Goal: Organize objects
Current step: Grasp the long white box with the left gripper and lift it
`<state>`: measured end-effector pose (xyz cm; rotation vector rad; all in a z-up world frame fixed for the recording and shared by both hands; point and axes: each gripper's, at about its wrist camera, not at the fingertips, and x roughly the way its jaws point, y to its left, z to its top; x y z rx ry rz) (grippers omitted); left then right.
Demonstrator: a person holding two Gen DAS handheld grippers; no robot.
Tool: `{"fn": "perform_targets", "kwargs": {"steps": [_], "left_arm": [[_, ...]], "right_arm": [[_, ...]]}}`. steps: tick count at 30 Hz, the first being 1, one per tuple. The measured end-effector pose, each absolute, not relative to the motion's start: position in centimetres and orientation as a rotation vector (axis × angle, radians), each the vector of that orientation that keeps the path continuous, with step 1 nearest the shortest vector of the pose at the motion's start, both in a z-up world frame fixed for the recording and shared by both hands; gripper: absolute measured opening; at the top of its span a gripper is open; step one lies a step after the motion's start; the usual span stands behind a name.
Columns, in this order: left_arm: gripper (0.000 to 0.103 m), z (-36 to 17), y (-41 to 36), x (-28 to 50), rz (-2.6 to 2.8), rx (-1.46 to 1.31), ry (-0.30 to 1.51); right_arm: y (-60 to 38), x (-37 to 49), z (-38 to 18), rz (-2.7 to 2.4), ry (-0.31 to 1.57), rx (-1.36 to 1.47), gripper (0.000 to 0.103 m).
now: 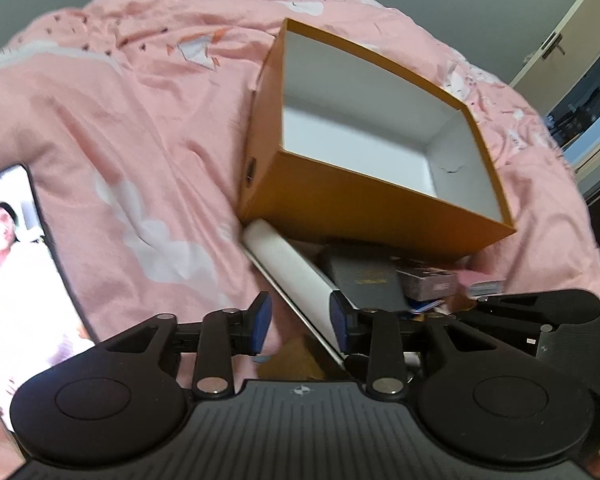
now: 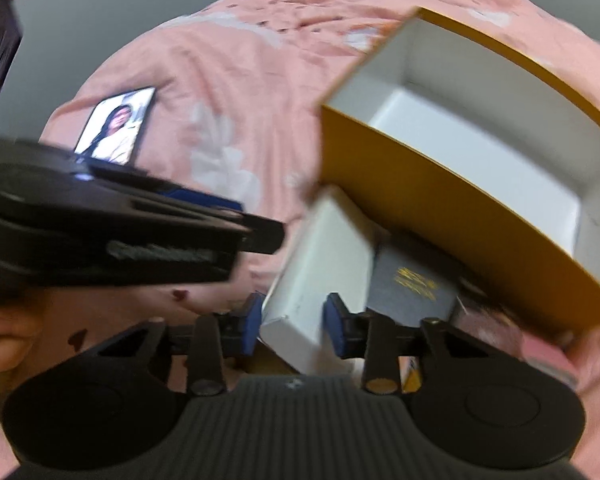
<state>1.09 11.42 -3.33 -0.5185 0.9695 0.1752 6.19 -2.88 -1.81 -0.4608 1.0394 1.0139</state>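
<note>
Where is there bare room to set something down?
Free: the white floor of the orange box, and the pink bedspread between the box and the phone. Crowded: in front of the box, where the white box, dark book and small packs lie together.

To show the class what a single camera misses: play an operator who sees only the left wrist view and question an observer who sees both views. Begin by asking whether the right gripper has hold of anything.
Operator: Does the right gripper hold anything?
Observer: Yes. In the right wrist view the right gripper has its blue pads against both sides of the white box, at its near end.
Operator: Where is my left gripper from there?
Observer: The left gripper reaches in from the left, its tip just short of the white box.
Operator: Is anyone visible?
Observer: Only a hand at the left edge, behind the left gripper.
</note>
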Motion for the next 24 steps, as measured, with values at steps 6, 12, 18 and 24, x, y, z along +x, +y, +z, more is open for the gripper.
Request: {"fn": "perform_targets", "kwargs": {"steps": [6, 12, 18, 24], "left_arm": [[0.046, -4.4, 10.5, 1.6, 0.136, -0.582, 1.000], [0.053, -5.4, 10.9, 2.8, 0.164, -0.745, 1.000], [0.055, -5.4, 10.8, 3.8, 0.220, -0.749, 1.013], [0.056, -6.0, 11.3, 4.7, 0.259, -0.801, 1.032]], "right_arm": [[-5.2, 7.4, -1.3, 0.937, 1.038, -0.386, 0.032], [-5.2, 7.9, -1.7, 0.945, 1.050, -0.372, 0.033], [-5.5, 9.4, -1.5, 0.972, 1.102, -0.290, 0.034], [-6.1, 11.2, -0.6, 0.935, 1.069, -0.239, 0.033]]}}
